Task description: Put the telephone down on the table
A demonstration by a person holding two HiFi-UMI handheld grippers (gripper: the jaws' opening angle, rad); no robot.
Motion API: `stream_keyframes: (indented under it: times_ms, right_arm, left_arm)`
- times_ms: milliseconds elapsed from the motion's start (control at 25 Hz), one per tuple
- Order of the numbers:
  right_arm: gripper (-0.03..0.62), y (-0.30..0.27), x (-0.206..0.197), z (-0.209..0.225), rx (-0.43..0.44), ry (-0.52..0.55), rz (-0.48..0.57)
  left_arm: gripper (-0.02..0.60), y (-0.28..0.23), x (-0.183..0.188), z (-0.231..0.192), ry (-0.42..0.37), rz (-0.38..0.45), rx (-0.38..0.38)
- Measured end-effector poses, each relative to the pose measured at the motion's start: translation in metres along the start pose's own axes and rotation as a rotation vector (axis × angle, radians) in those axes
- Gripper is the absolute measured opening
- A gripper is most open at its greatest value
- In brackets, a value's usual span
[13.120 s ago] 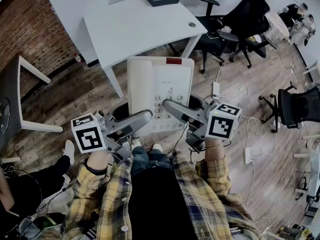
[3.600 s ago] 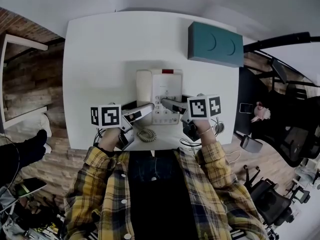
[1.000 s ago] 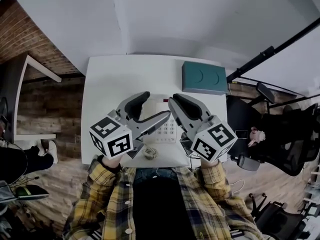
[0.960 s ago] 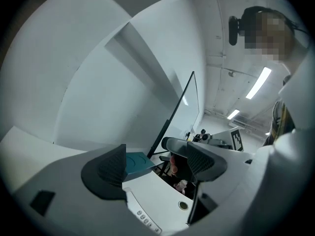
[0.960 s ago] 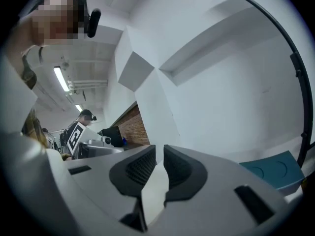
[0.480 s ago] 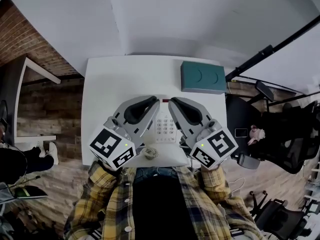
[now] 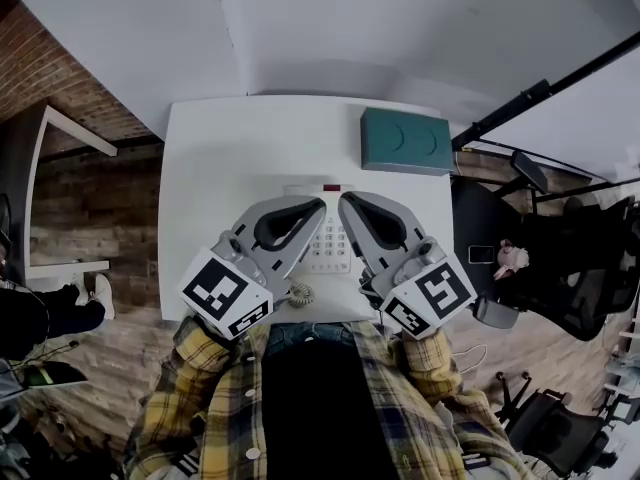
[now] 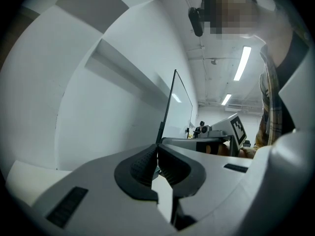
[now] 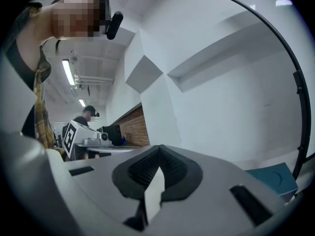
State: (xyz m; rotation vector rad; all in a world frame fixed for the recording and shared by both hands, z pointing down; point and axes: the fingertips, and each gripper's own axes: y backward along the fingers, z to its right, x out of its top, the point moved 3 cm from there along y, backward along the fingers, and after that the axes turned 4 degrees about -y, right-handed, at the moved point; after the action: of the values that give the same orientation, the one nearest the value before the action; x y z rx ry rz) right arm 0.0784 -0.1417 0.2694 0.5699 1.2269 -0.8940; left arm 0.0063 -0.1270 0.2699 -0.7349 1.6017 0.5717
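The cream telephone lies flat on the white table, its keypad showing between my two grippers and its red strip at the far end. Its coiled cord hangs at the near table edge. My left gripper and right gripper hover side by side above the phone, hiding its handset side and right edge. Both have just been closing, and their pads now meet with nothing between them, as the left gripper and right gripper views show.
A teal box sits on the table's far right corner. Black office chairs and a seated person stand right of the table. A dark desk and a brick wall are at the left, over a wood floor.
The left gripper's jaws, wide apart a second ago, have come together; the right gripper's jaws have closed too. The telephone stays on the table below them.
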Motion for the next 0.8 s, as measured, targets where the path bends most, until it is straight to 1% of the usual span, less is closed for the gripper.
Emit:
stream_keyframes:
  times_ms: [160, 320, 520, 800]
  right_arm:
    - [0.025, -0.001, -0.0023, -0.0019, -0.001, 0.02, -0.024]
    - [0.025, -0.002, -0.0069, -0.0033, 0.002, -0.005, -0.046]
    - [0.025, -0.0013, -0.0091, -0.0031, 0.01, -0.023, -0.05]
    - [0.025, -0.001, -0.0094, -0.0023, 0.007, -0.023, -0.049]
  left_arm:
    - [0.018, -0.0015, -0.0005, -0.001, 0.006, -0.005, -0.003]
    - [0.017, -0.0011, -0.0025, -0.0016, 0.012, -0.017, 0.003]
    - [0.017, -0.0006, -0.0062, -0.0023, 0.028, -0.027, 0.009]
    - [0.015, -0.0007, -0.0089, -0.0037, 0.037, -0.036, 0.011]
